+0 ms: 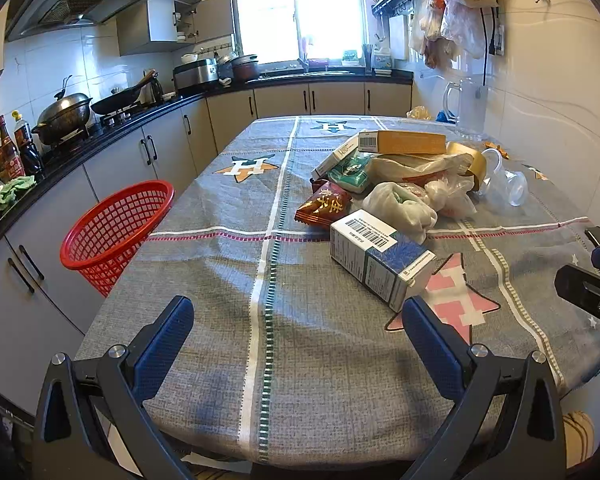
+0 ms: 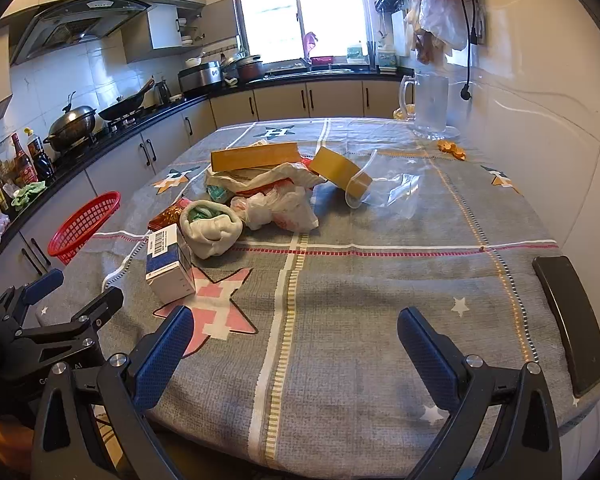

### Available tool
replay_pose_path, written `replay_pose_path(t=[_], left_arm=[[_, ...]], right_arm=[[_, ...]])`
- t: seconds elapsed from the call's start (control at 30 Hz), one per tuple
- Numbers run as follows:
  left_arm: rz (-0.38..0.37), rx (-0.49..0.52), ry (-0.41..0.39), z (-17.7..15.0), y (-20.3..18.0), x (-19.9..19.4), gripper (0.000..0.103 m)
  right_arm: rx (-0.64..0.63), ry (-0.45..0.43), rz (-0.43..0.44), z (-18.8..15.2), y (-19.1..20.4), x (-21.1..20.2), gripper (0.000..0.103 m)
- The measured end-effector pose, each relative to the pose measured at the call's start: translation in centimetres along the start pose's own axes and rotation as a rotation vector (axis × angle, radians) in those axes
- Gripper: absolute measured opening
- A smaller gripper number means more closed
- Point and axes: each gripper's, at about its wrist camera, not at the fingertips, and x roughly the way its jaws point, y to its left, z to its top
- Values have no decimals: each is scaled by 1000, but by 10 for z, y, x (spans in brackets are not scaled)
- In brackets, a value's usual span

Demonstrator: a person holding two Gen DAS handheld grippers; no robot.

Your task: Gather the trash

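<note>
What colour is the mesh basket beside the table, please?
Red basket; clearest in the left wrist view.

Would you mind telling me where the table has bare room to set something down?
The near strip of the table in front of both grippers is bare, as is the left side toward the red basket. The middle is crowded: the blue-and-white box, bags and cartons in a trash pile.

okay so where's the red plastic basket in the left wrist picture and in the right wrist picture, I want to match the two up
Left wrist view: the red basket stands at left of centre, beside the table's left edge, in front of the cabinets.
Right wrist view: the red basket sits at the far left, smaller, partly hidden behind the table's edge.
Shared landmark: the blue-and-white box on the pink star of the tablecloth, nearest of the trash pile in both.
</note>
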Motion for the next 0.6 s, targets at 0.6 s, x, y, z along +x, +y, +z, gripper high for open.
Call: replay_pose_path(t=[0.6], left_arm=[[-244, -98, 202, 45, -22, 45, 77]], right_arm=[[119, -2, -17, 26, -57, 14, 103]])
